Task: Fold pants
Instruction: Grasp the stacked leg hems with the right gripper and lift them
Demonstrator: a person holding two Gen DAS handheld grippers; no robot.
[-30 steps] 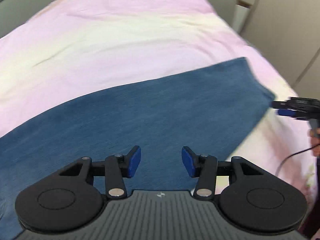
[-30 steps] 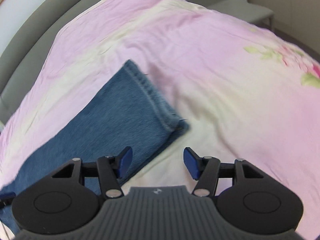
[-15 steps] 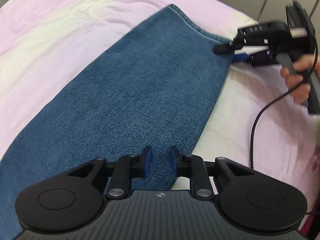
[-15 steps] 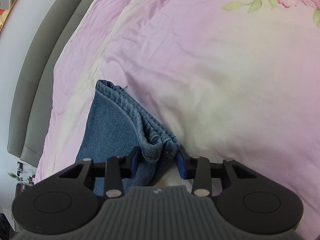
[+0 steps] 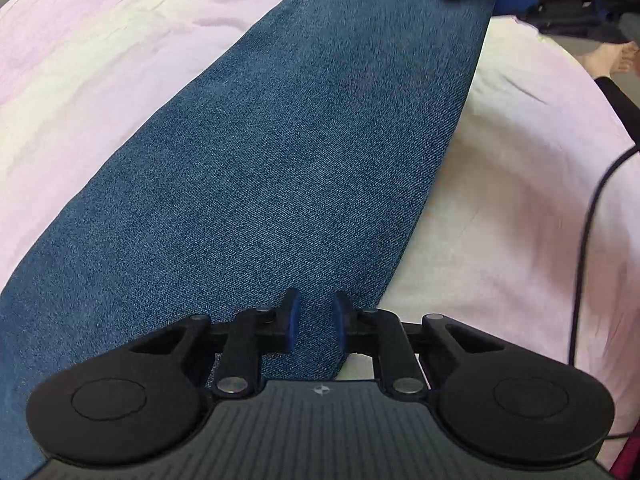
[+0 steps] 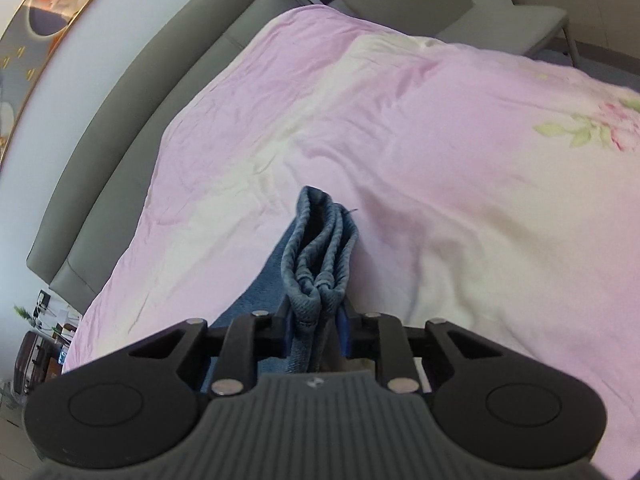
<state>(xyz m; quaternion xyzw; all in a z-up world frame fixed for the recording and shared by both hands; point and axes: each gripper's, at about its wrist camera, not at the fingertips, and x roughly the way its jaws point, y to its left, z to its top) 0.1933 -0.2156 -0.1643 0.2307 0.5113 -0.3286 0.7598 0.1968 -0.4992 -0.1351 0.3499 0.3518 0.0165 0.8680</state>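
On the pink bed cover (image 6: 460,128), my right gripper (image 6: 314,330) clamps the pants (image 5: 280,152) hem, my left gripper (image 5: 314,326) pinches their side edge; legs look stacked, cross fold remains.

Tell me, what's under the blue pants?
The pants lie on a pink and cream bedsheet, which shows all around them. What lies directly beneath the denim is covered. The right tongs pinch the bunched hem.
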